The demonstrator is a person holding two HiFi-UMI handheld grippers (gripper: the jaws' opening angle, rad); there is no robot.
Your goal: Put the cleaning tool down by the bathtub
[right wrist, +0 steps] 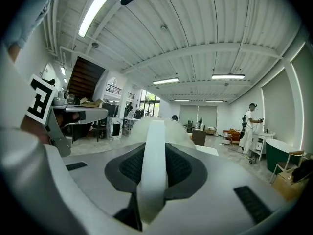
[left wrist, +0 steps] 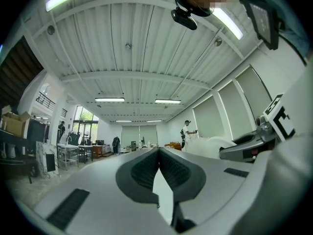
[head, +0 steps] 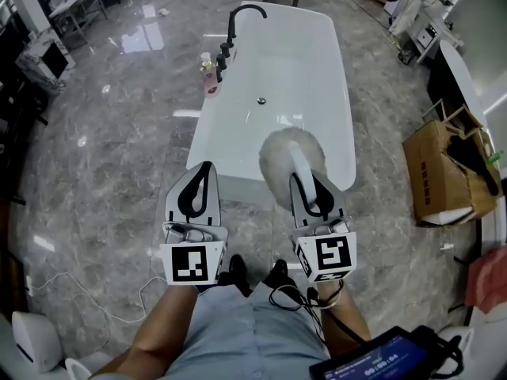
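A white bathtub (head: 301,54) with a black faucet (head: 234,34) stands lengthwise ahead of me on the grey marble floor. My right gripper (head: 307,187) is shut on the white handle (right wrist: 154,160) of the cleaning tool. The tool's fluffy white head (head: 291,158) hangs over the tub's near end. In the right gripper view the handle runs straight out between the dark pads (right wrist: 183,168) to the fluffy head (right wrist: 142,129). My left gripper (head: 202,182) hovers level beside it, left of the tool and just before the tub's near rim. It is shut with its tips meeting (left wrist: 159,151) and holds nothing.
A pink bottle (head: 210,81) stands on the tub's left rim. An open cardboard box (head: 444,169) sits on the floor at the right. Cables (head: 95,303) trail on the floor at lower left. Desks (head: 75,6) stand at the far left, and a person in white (right wrist: 252,126) is far off.
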